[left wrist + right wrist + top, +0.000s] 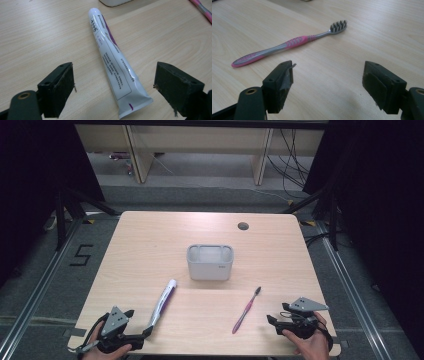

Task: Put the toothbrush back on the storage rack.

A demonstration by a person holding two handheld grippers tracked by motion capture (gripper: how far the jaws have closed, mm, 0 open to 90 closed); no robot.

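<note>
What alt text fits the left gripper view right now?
A white and purple toothpaste tube lies flat on the wooden table, its crimped end between the open left gripper jaws, untouched. A pink toothbrush crosses the top right corner.

The high view looks forward and down from above the near edge, taking in the whole table [150,235]. The left gripper view sits low and close, facing along the toothpaste tube [113,61], which lies at 7 o'clock in the high view [164,302]. The right gripper view, equally low, faces the toothbrush [287,46], at 5 o'clock up high [246,311].
</note>
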